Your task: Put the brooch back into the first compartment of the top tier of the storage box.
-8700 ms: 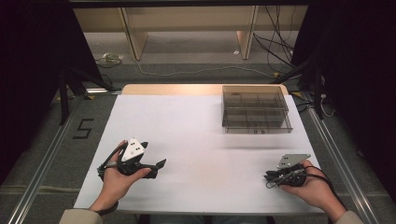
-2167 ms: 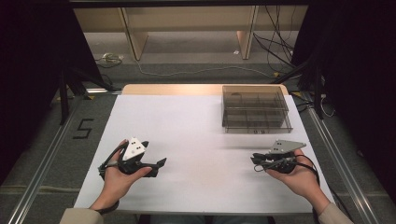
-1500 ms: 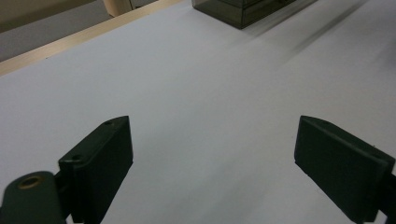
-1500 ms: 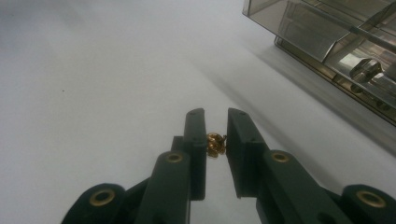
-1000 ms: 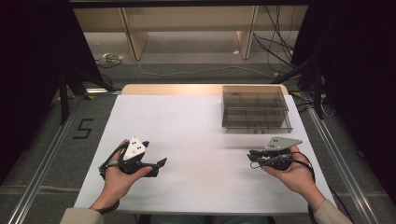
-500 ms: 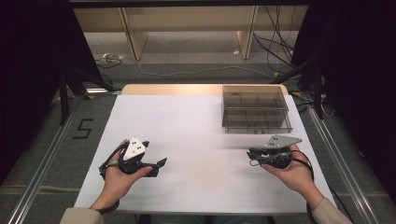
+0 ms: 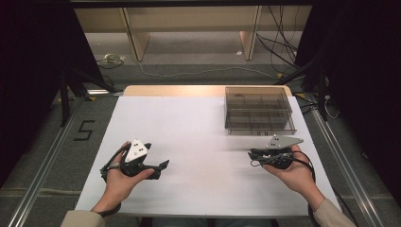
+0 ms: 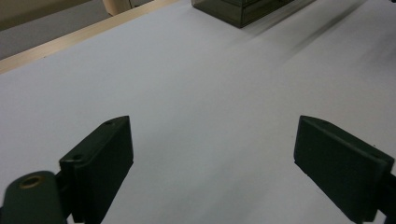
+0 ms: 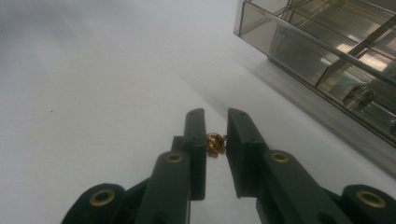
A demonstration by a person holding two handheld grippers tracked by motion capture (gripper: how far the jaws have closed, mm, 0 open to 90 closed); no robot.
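My right gripper (image 9: 215, 116) is shut on a small gold bead (image 9: 215, 144), pinched between its two black jaws a little above the white table (image 9: 93, 93). In the high view the right gripper (image 7: 252, 154) sits at the table's right, just in front of a smoky clear compartment box (image 7: 257, 109). That box (image 9: 327, 51) rises close by at the right gripper view's upper right. Held near the front left, my left gripper (image 7: 163, 165) is open, its jaws (image 8: 212, 140) spread wide over bare table with nothing between them.
The compartment box (image 8: 243, 9) stands at the back right of the white table (image 7: 189, 123), with a clear knob (image 9: 357, 98) on its near side. A wooden strip (image 7: 170, 90) runs along the table's far edge. Cables lie on the floor beyond.
My right gripper has moved forward and a little left from the front right edge, now close to the box. The left gripper has stayed in place.
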